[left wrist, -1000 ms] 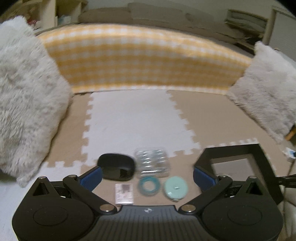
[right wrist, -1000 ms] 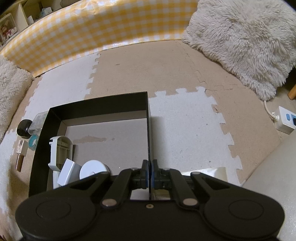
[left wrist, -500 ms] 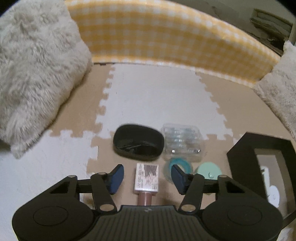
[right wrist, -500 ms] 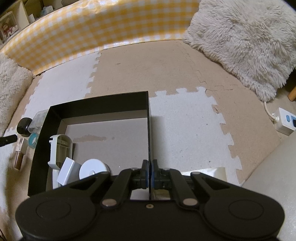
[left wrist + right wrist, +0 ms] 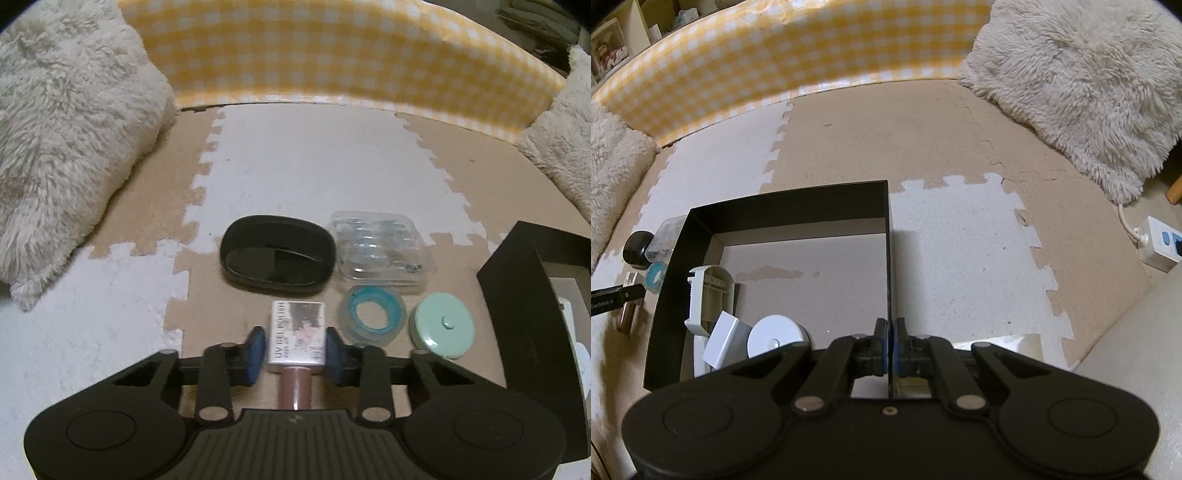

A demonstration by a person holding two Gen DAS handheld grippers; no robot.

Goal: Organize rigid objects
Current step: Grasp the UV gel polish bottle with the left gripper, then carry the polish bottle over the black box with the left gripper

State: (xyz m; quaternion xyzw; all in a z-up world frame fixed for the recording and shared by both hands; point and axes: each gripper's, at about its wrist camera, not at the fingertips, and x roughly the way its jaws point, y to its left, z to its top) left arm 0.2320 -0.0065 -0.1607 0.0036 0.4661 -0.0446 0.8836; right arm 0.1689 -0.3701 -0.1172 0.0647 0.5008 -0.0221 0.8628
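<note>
Our left gripper [image 5: 294, 349] was low over the floor mat [image 5: 314, 166], its jaws closing on the small bottle [image 5: 297, 334] that lay between them; the right pad looked to be touching the bottle's box-like cap, the left pad a sliver short, so we could not call the grip firm yet. The bottle lay at the near edge of the loose group, left of the black box [image 5: 783, 206], with its brown neck pointing back at us.

Our right gripper [image 5: 890, 349] had its jaws clamped on the box's right wall, holding it steady.

To do this step well, we judged, the pads should meet the cap's flat sides squarely. The lift should then go straight up, so that the tape ring [image 5: 371, 314] just to the right was not dragged. The box should stay pinned while the bottle crossed its left wall.

Counted on the mat outside the box:
- one bottle
- one black oval case [image 5: 277, 258]
- one clear plastic case [image 5: 380, 249]
- one blue tape ring
- one mint round tin [image 5: 443, 325]

Inside the box, at its near left corner:
- one white bracket [image 5: 709, 295]
- one white block [image 5: 726, 345]
- one white disc [image 5: 775, 338]

Two shaggy cushions flanked the mat, one on each side.
</note>
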